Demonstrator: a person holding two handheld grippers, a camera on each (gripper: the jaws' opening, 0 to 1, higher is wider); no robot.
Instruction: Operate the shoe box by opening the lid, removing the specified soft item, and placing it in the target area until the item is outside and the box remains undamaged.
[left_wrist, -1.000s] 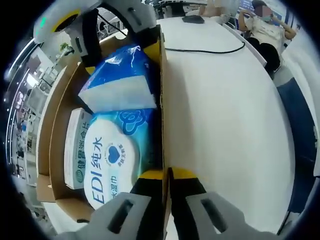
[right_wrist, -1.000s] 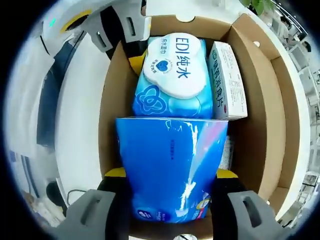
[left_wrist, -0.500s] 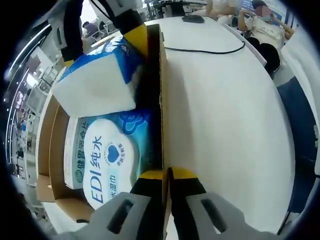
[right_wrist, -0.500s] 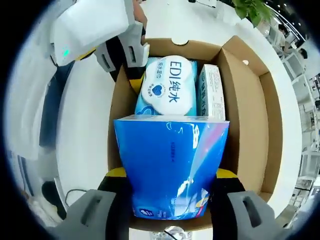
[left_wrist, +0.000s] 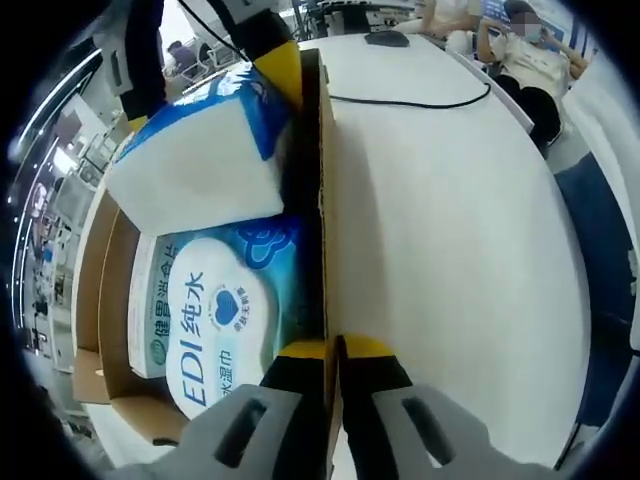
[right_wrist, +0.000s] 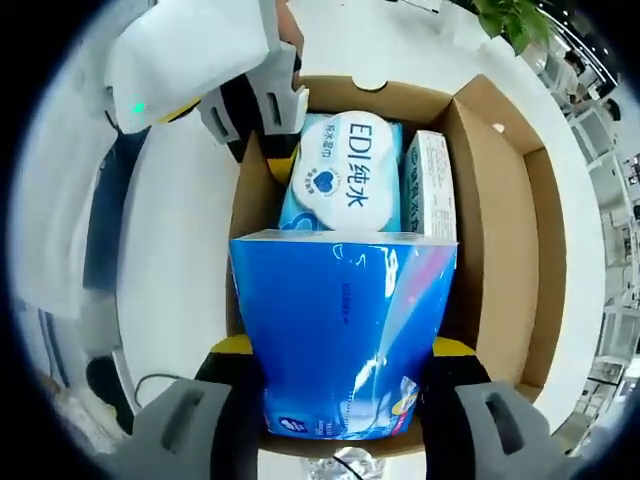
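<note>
You are working under bright, even overhead light; the white tabletop (left_wrist: 450, 250) in the left gripper view nearly washes out. Glare streaks run across the glossy blue pack (right_wrist: 345, 335) in the right gripper view. The shoe box (right_wrist: 500, 250) holds a soft shadow along its inner wall beside the pack. Fisheye distortion bends straight edges toward the rim, and your tongs at the bottom of each view look soft and out of focus.

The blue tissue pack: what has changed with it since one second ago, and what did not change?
The right tongs, shut on the blue tissue pack, lifted it up out of the cardboard box. The wet wipes pack stayed inside, and the left tongs stayed clamped on the box wall.
</note>
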